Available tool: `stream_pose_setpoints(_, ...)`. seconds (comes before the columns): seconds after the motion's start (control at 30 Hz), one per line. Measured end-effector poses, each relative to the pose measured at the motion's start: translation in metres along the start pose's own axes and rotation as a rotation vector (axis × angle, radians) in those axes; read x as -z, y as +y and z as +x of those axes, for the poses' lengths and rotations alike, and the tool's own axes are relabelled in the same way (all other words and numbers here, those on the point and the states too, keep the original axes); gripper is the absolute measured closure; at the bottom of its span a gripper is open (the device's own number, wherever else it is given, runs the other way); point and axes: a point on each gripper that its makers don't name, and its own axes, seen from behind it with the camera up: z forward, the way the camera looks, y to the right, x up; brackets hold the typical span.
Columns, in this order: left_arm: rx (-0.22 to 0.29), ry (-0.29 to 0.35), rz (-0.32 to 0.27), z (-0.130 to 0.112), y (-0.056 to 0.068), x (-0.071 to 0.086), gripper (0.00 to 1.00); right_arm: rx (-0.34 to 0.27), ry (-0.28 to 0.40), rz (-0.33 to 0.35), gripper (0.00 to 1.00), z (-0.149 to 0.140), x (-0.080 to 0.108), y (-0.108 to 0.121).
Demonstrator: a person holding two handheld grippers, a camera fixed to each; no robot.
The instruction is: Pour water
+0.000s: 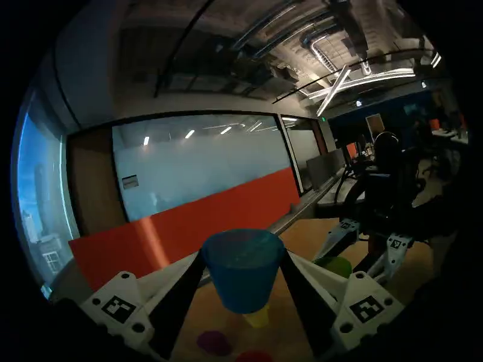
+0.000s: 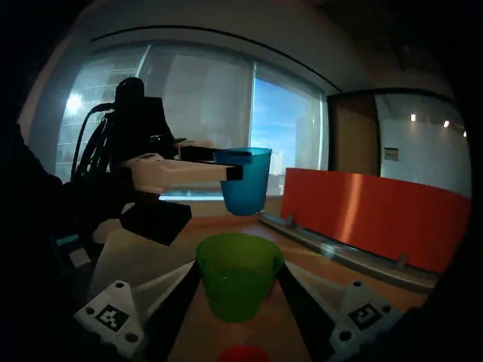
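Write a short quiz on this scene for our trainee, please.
1. What does the left gripper hold? A) a bottle B) a blue cup C) a spoon
2. True or false: the blue cup is upside down.
3. Fill in: the right gripper is ____ on the green cup.
Key: 1 B; 2 false; 3 shut.

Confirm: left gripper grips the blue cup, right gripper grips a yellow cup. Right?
One thing is off: the cup in the right gripper is green, not yellow. The right gripper view shows the green cup between its fingers. The left gripper does grip the blue cup.
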Motion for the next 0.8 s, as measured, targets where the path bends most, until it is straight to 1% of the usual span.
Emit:
stream_pose_setpoints(0.2, 0.004, -0.009, -0.017, -0.004, 0.004, 0.001, 0.13, 0.007, -0.003, -0.014, 0.10, 0.001, 0.004, 0.003)
stream_pose_setpoints(0.3, 0.016, -0.022, -0.029, -0.010, 0.007, 0.000, 0.13, 0.003, -0.003, -0.019, 0.10, 0.000, 0.006, 0.004)
stream_pose_setpoints(0.6, 0.044, -0.061, -0.027, -0.030, 0.007, 0.002, 0.13, -0.006, -0.013, -0.048, 0.10, -0.002, 0.016, 0.012)
stream_pose_setpoints(0.7, 0.054, -0.074, -0.037, -0.039, 0.011, 0.004, 0.13, -0.005, -0.022, -0.064, 0.10, -0.004, 0.021, 0.018)
stream_pose_setpoints(0.8, 0.069, -0.101, -0.056, -0.054, 0.019, 0.004, 0.13, -0.010, -0.035, -0.081, 0.10, -0.007, 0.027, 0.024)
